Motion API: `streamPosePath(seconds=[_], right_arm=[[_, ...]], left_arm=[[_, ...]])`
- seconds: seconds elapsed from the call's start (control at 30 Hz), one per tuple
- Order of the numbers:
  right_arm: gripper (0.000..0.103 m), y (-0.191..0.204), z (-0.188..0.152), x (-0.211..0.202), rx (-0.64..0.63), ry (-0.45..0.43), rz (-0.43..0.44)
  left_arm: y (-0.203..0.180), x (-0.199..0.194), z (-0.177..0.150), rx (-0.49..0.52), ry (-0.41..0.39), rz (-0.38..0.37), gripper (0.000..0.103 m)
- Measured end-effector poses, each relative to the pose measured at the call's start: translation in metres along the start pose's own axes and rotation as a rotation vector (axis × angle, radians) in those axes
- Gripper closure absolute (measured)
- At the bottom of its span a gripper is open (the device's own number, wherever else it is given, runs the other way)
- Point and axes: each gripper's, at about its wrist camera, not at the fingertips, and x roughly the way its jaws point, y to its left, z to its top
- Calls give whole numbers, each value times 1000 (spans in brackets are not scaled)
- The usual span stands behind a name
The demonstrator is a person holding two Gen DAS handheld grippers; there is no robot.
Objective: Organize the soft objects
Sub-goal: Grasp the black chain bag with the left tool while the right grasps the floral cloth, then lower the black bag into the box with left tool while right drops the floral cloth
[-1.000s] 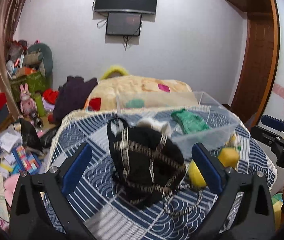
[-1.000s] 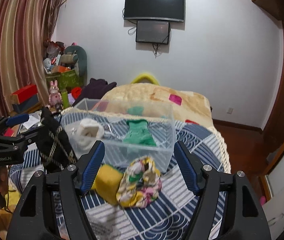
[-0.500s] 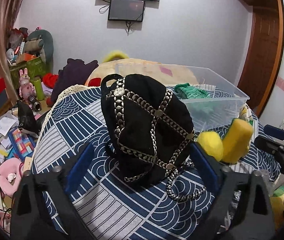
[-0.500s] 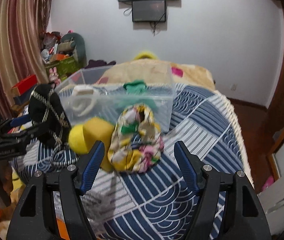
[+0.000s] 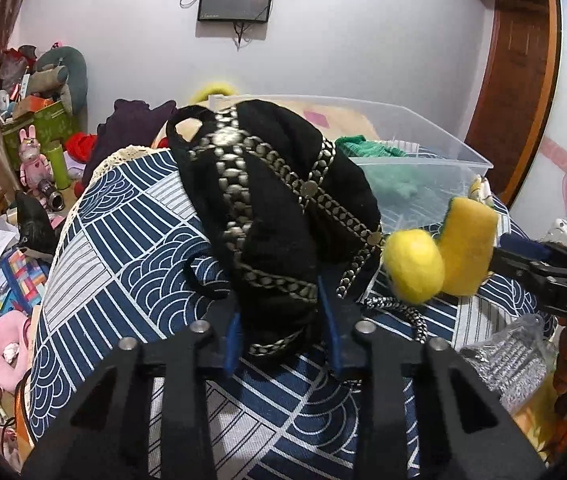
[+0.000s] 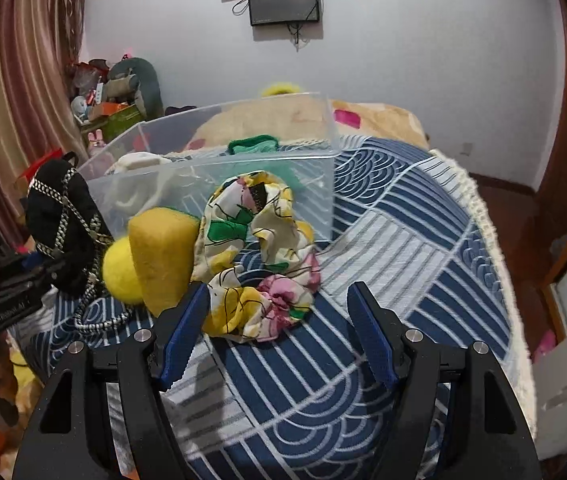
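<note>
On a bed spread with a blue-and-white patterned cover (image 6: 423, 240), the left gripper (image 5: 281, 332) is clamped on the lower end of a black pouch (image 5: 279, 208) criss-crossed with metal chain, its blue pads pressed into the fabric on both sides. The pouch stands tall directly ahead of that claw, filling the middle of the left wrist view, its loose cord trailing onto the cover.

The right gripper (image 6: 277, 328) has its jaws spread wide, with a floral scrunchie (image 6: 257, 256) lying on the cover between and just ahead of the fingertips; neither pad touches it. Just to the scrunchie's left sit a yellow sponge block (image 6: 159, 256) and a yellow ball (image 6: 117, 274), touching each other, with the black pouch beyond them.

Behind these items stands a clear plastic bin (image 6: 315, 168), which holds a green cloth (image 6: 253, 145) and a white soft item (image 6: 135, 168). A wall-mounted screen (image 6: 283, 0) hangs at the far end of the room, and a pile of toys and boxes (image 5: 39, 92) crowds the corner by the curtain.
</note>
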Motion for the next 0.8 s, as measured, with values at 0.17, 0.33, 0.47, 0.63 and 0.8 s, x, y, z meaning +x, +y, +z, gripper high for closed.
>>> streamPosePath(seconds=[0.17,0.33,0.47,0.63,0.8], right_arm=[[59,-3,-3,11,34,39,51],[84,-4,-8,6,40,36,48],[88,-8,-9,-6,48,1,32],[88,-7,-9,-29,22,-56,9],[88,-1,-2,-48,5,-113,1]], left_arm=[[1,-4,-1,-3,-14,-11,81],[-2,-12,0,13,-47,-7,84],[-8,-22,2,44,-87,8,86],[-11,-36,8,59,-136,5,89],[-9,-51,18,49,-175,-20,91]])
